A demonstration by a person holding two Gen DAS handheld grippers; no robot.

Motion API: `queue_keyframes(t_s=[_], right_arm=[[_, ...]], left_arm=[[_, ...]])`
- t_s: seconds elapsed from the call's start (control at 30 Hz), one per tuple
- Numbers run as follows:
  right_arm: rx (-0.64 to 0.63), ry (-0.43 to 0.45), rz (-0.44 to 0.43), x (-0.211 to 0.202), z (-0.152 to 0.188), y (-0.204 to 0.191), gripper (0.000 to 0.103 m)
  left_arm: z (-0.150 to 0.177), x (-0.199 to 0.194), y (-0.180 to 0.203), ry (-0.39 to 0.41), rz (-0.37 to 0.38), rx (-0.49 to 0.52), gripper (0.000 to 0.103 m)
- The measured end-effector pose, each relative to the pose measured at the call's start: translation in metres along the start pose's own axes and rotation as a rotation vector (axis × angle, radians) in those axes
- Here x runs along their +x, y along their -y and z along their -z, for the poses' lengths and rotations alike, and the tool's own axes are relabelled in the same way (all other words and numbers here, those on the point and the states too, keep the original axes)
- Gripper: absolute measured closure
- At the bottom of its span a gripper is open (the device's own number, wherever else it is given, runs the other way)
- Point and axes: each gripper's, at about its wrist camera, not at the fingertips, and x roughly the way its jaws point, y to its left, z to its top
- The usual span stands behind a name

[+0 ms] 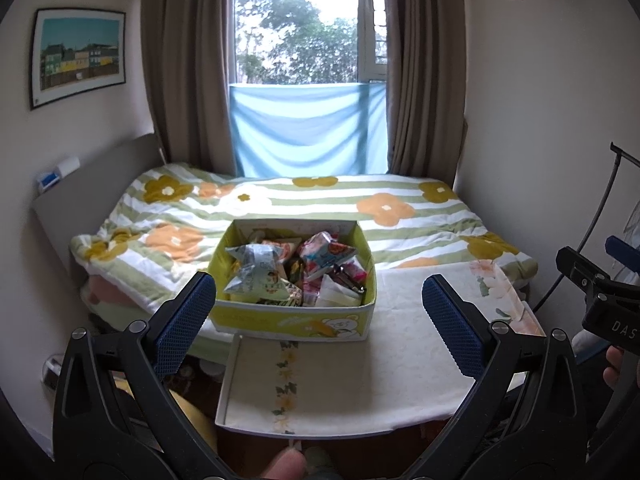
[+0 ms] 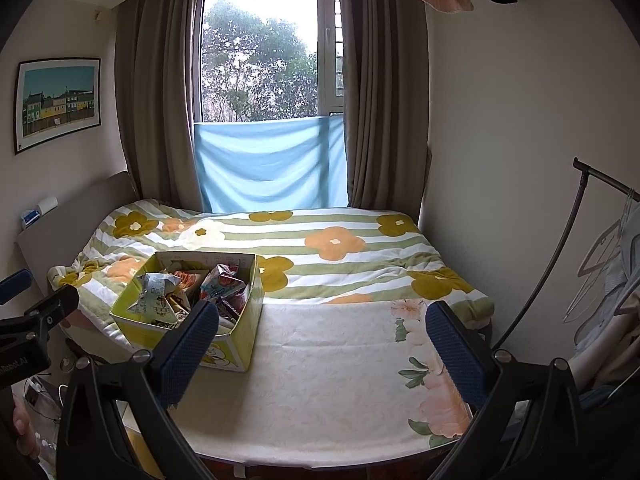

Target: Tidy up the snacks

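Note:
A yellow-green cardboard box [image 1: 280, 316] [image 2: 140, 330] stands on a small table covered by a white floral cloth [image 1: 408, 360] [image 2: 320, 380]. Several snack packets [image 1: 260, 272] [image 2: 160, 292] are piled inside it. A shallow tray or lid with a flower strip [image 1: 280, 384] lies in front of the box. My left gripper [image 1: 320, 312] hovers open in front of the box, its blue pads either side of it. My right gripper [image 2: 322, 340] is open over the bare cloth, to the right of the box. Each gripper shows at the edge of the other's view.
A bed with a striped flower quilt [image 1: 320, 208] [image 2: 340, 256] lies behind the table, under a curtained window. A grey headboard [image 1: 100, 184] is at left. A clothes rack with hangers [image 2: 600, 260] stands at right. A fingertip [image 1: 286, 466] shows at the bottom.

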Motion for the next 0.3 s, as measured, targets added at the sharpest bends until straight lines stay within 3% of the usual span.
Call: queue_keyframes(t_s=[0.3], right_arm=[[-0.004, -0.044, -0.009, 0.016, 0.001, -0.009, 0.000]], left_arm=[[0.003, 0.017, -0.010, -0.028, 0.008, -0.021, 0.000]])
